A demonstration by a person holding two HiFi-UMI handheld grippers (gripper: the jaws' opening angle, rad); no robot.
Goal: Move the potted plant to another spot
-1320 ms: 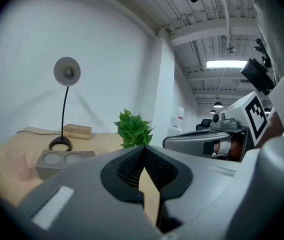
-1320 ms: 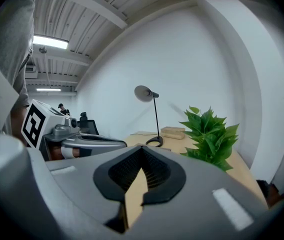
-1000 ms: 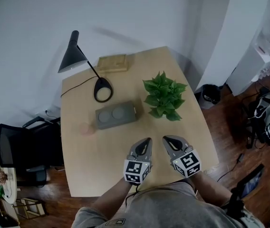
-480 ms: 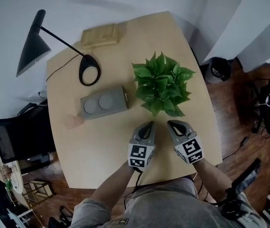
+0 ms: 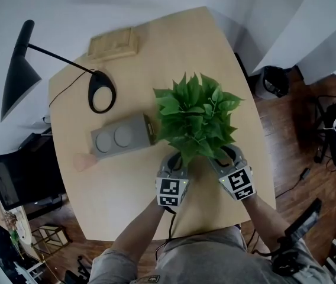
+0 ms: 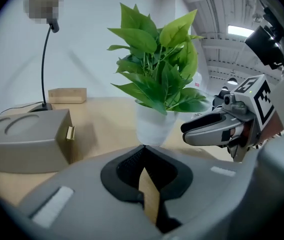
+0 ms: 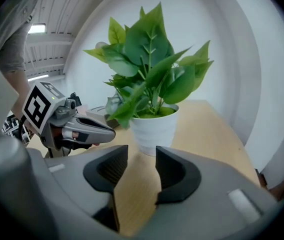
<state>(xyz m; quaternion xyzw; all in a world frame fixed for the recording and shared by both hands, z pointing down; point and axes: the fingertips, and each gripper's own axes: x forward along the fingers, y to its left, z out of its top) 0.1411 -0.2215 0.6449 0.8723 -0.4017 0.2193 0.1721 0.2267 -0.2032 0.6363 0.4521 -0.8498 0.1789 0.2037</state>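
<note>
Pale table (image 5: 120, 200) is bearing the potted plant (image 5: 196, 120) near its right edge. Approach seems underway: left gripper (image 6: 142, 149) is pressing its jaws together, and right gripper (image 7: 141, 154), just opening, is gaping empty. Next, both are likely needing to spread wider around the pot (image 7: 154, 129).

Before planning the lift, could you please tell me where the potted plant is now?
In the head view the potted plant stands on the table, right of the grey box and ahead of the left gripper and right gripper.
</note>
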